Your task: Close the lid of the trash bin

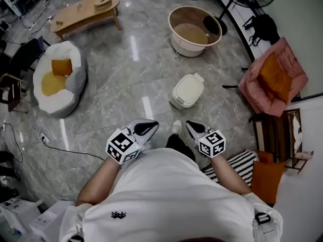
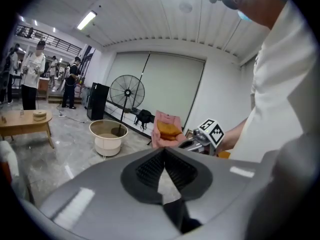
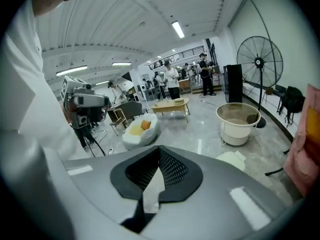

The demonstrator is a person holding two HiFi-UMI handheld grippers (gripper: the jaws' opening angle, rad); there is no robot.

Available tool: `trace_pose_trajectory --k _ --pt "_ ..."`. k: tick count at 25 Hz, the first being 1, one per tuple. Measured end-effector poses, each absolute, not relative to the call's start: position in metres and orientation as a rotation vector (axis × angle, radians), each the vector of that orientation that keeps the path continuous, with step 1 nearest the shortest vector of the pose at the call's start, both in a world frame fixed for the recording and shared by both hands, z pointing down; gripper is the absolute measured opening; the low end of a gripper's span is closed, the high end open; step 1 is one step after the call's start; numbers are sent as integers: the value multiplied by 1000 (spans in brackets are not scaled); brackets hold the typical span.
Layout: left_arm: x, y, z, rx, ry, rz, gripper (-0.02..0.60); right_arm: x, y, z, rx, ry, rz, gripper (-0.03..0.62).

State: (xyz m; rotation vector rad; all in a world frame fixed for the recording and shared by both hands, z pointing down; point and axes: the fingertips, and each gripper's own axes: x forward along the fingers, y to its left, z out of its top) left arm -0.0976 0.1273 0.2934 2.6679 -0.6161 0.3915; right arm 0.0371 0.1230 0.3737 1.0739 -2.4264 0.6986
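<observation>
Ahead of both grippers, on the grey floor (image 1: 126, 84), stands the cream trash bin (image 1: 177, 101), well apart from either tool and slightly nearer the right gripper (image 1: 193, 128). Its lid (image 1: 190, 87) lies flat on the body. Left gripper (image 1: 145, 129): jaws together at the tips, nothing held between them. Right gripper: jaws likewise together at the tips, nothing held. Both tools are held close to the person's chest, tips pointing forward. Beyond the bin, farther from the tools, stands a round tub (image 1: 194, 30).
</observation>
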Motion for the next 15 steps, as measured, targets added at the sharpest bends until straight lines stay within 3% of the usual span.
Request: trace_pose_trajectory --k 15 --pt "-156 160 298 2612 -709 400 57 -14 174 314 1032 -2520 514 2"
